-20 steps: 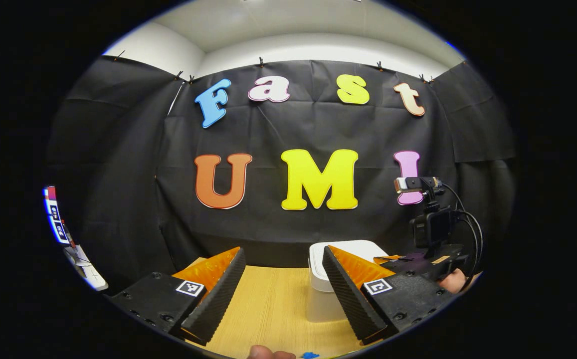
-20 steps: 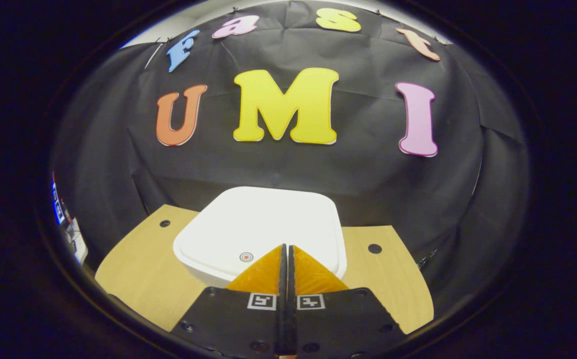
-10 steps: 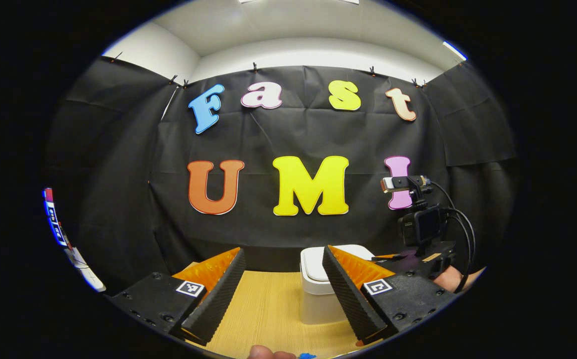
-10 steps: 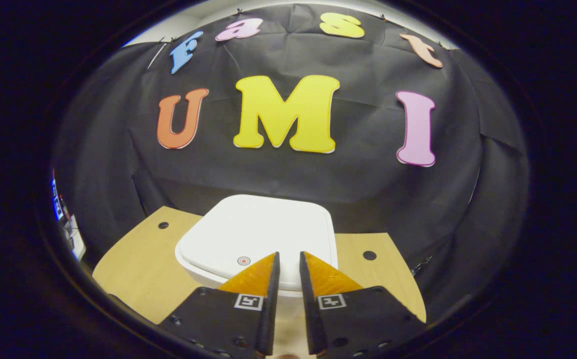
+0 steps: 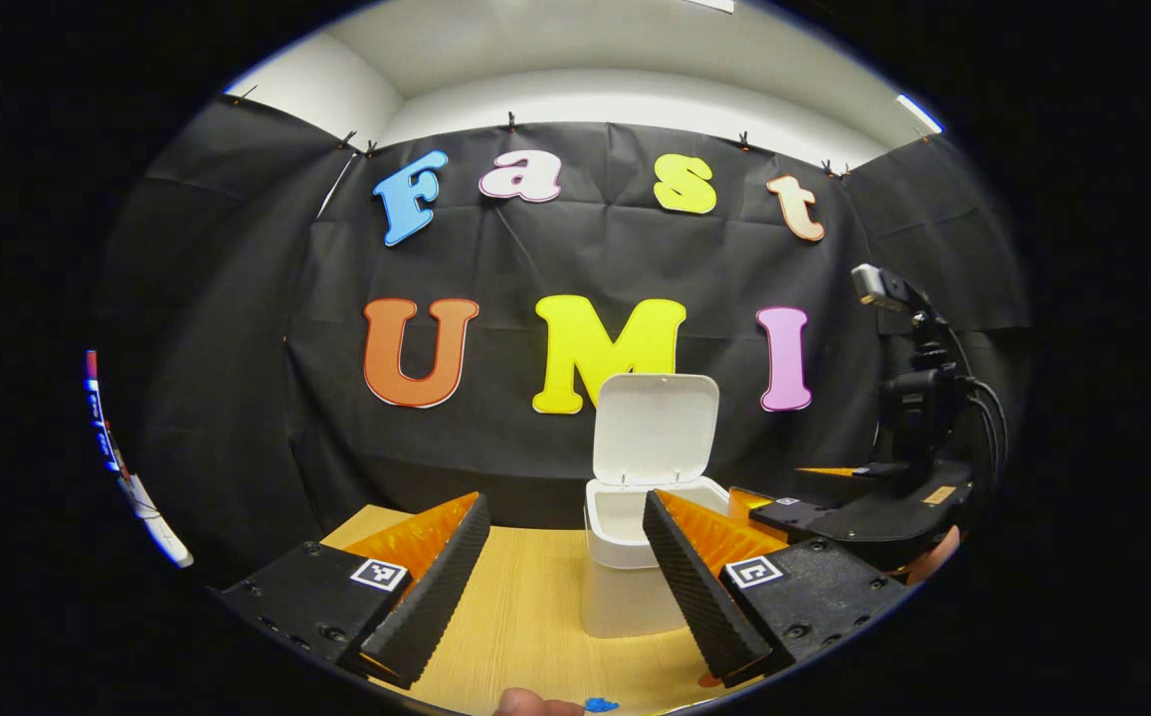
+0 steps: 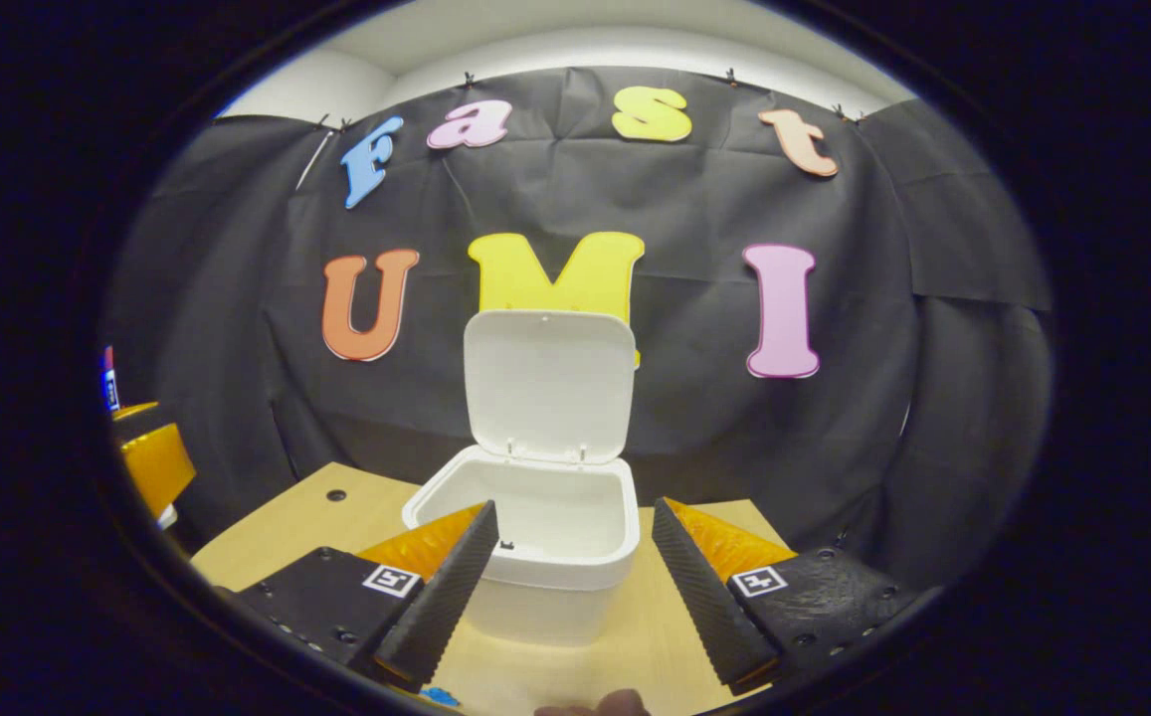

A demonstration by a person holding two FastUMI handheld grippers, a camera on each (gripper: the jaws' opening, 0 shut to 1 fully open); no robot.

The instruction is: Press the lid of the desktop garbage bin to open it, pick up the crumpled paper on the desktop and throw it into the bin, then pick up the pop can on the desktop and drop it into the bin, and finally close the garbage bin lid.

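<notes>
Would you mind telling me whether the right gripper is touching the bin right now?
Apart. In the left gripper view the right gripper hangs beside the bin, open, with dark wall showing between them.

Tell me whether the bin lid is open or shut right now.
Open. The lid stands upright at the back of the bin, hinged at the rear rim, and the white inside of the bin shows below it.

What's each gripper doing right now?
Left gripper: open, holding nothing.
Right gripper: open, holding nothing, in front of the bin.
</notes>
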